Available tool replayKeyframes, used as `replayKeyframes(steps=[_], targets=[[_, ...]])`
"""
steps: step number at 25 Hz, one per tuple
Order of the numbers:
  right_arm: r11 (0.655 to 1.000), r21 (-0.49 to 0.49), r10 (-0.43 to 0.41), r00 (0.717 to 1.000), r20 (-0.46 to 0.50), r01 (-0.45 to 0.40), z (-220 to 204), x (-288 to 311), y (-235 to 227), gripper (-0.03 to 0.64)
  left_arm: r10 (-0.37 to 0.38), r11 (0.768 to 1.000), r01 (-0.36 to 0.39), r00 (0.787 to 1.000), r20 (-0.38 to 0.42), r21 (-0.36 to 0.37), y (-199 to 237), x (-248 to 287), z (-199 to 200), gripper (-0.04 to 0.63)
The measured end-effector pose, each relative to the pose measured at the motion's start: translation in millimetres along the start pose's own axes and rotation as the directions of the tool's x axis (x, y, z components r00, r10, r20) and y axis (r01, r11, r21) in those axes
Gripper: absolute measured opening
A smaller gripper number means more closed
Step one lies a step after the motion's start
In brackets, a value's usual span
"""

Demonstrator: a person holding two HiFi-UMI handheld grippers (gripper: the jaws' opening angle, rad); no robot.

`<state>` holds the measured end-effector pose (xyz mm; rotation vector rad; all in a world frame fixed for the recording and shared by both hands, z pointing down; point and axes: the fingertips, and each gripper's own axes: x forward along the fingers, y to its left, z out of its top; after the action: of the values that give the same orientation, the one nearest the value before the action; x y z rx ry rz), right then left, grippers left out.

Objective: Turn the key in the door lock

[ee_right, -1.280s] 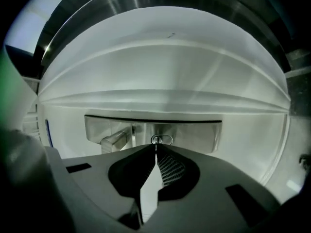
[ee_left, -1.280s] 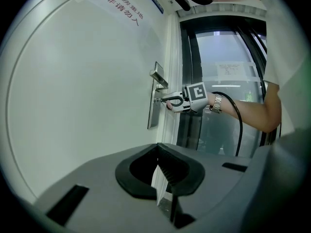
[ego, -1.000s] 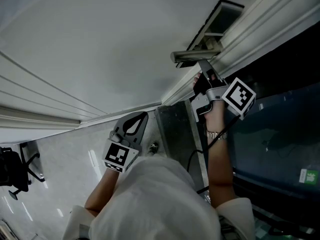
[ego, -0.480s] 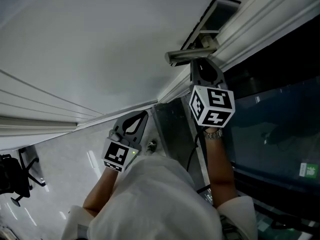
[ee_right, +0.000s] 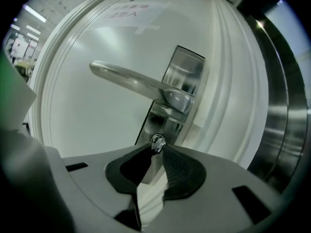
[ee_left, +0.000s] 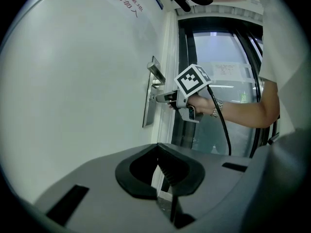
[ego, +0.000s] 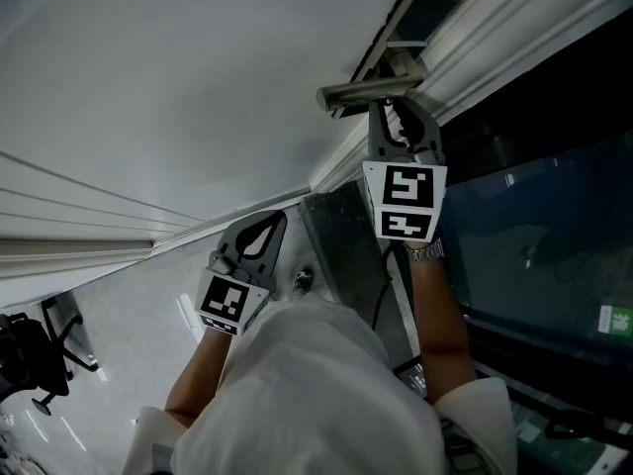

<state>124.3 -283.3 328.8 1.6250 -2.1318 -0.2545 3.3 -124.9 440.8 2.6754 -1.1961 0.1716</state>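
The white door (ego: 198, 87) carries a silver lever handle (ego: 368, 91) (ee_right: 141, 79) on a steel lock plate (ee_right: 181, 81). Below the lever a small silver key (ee_right: 157, 141) sticks out of the lock. My right gripper (ego: 394, 115) (ee_right: 156, 148) (ee_left: 163, 98) points at the lock; its jaws have just been opening and now stand slightly apart. The key head sits between the fingertips, and the pads do not seem to press it. My left gripper (ego: 263, 230) (ee_left: 158, 148) hangs low and left of the door, shut and empty.
A metal door frame (ee_right: 286, 106) and a dark glass panel (ego: 534, 255) run along the right. A steel threshold plate (ego: 346, 255) lies below the lock. An office chair (ego: 25, 364) stands on the shiny floor at far left. A black cable (ee_left: 224, 130) trails from the right gripper.
The right gripper has rolled at the lock, so its marker cube now faces the head camera, and its jaws have spread. The left gripper has stayed put.
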Motion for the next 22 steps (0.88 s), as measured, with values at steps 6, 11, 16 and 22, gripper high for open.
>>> replayKeyframes(steps=[6,11,16,22], targets=[[0.997,-0.073,-0.022,1.0,-0.007,0.021,-15,-9,7,0.061,0.004,1.0,-0.004,1.0,-0.026,0.001,-7,-5,-7,0.006],[0.998,0.046,0.046,0.999,0.005,-0.046,-45,-31,6,0.06,0.008,1.0,-0.007,0.999,-0.043,0.019,-13,-3,-4,0.006],[0.959,0.226,0.154,0.984,0.087,-0.17,-87,-70,22,0.005,0.003,1.0,0.0,0.991,-0.131,0.024,-20,-5,-19,0.006],[0.92,0.224,0.293,0.945,0.147,-0.32,-114,-103,41,0.003,-0.031,0.998,0.036,0.99,-0.136,0.041,-41,9,-25,0.006]])
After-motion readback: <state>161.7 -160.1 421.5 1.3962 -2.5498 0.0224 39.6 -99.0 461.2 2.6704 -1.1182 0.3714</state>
